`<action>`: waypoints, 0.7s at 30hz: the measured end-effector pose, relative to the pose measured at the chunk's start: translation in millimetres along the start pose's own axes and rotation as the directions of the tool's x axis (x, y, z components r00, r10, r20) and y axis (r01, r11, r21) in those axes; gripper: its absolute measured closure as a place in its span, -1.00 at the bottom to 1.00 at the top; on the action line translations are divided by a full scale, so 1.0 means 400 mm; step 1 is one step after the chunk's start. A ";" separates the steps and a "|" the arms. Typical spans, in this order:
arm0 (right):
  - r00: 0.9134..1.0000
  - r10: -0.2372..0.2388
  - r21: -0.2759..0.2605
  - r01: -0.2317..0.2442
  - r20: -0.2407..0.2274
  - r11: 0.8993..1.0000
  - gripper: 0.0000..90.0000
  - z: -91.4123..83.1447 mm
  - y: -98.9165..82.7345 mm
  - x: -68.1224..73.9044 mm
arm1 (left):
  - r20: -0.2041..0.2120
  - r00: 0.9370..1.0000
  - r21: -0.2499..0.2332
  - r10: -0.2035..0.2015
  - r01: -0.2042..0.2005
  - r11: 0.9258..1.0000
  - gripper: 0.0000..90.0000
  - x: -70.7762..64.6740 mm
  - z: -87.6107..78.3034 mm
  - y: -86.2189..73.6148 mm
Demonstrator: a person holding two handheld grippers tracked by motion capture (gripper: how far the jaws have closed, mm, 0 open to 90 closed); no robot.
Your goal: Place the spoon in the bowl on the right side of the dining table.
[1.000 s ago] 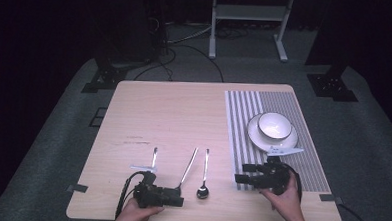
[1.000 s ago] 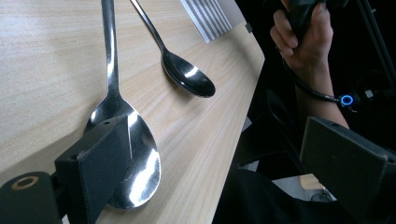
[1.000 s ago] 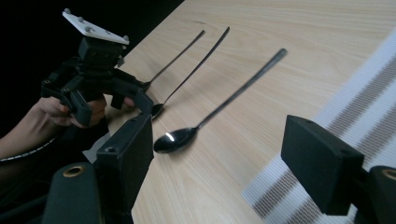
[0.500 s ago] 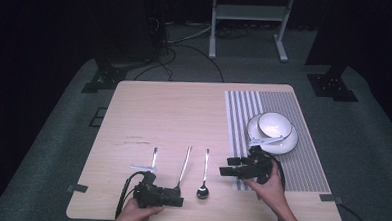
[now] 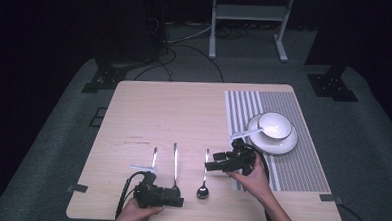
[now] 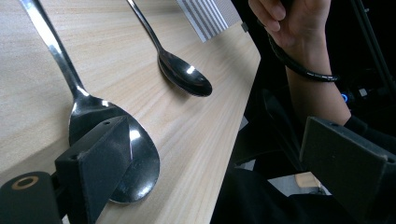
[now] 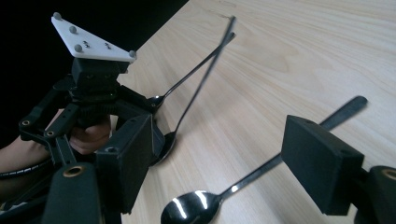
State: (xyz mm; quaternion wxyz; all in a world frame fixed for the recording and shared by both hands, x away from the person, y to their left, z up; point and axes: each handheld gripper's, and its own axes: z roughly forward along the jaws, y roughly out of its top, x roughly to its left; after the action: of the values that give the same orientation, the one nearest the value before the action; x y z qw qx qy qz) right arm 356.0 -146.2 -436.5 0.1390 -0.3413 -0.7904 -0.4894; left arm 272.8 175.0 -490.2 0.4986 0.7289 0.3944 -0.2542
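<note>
The right-hand spoon (image 5: 204, 183) lies flat on the wooden surface (image 5: 184, 115), bowl toward the person and handle pointing away. In the right gripper view this spoon (image 7: 233, 189) runs between the two fingers (image 7: 126, 163) of the right gripper (image 5: 220, 165), below them, its bowl near the bottom edge and its handle passing under the far finger. Those fingers stand wide apart and hold nothing; the gripper hangs just above the surface, over the spoon's handle.

Beside it, toward the left gripper, lies the middle spoon (image 5: 175, 169). In the left gripper view its bowl (image 6: 116, 154) sits right against the near finger (image 6: 98, 163) of the left gripper (image 5: 172, 201), partly hidden behind it. The left fingers are wide as well and grip nothing, one over the surface and the other past its front edge.

A third spoon (image 5: 153, 158) lies beyond the left gripper. Behind the right gripper, a striped mat (image 5: 301, 165) carries a white plate (image 5: 282, 145) with a white bowl (image 5: 275, 125) on it.
</note>
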 end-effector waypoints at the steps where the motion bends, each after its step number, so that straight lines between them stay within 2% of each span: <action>1: 1.000 -0.005 0.002 0.005 -0.005 1.000 -0.46 0.005 0.005 0.001 | 0.000 1.000 0.000 0.000 0.000 1.000 -0.83 0.000 0.000 0.000; 9: 1.000 -0.008 0.038 0.008 -0.008 0.999 -0.46 0.043 0.031 -0.002 | 0.001 1.000 0.000 0.003 -0.003 1.000 -0.83 0.002 -0.002 0.000; 21: 1.000 -0.004 0.062 0.005 -0.011 0.998 -0.44 0.096 0.050 -0.009 | -0.004 1.000 0.000 0.007 -0.007 1.000 -0.83 0.002 -0.004 -0.001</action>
State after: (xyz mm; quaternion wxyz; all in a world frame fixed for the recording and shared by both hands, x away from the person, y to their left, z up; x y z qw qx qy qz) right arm 376.5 -108.6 -443.6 0.1527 -0.3322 -0.8051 -0.4670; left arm 272.9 176.9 -490.3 0.4986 0.7309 0.3928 -0.2508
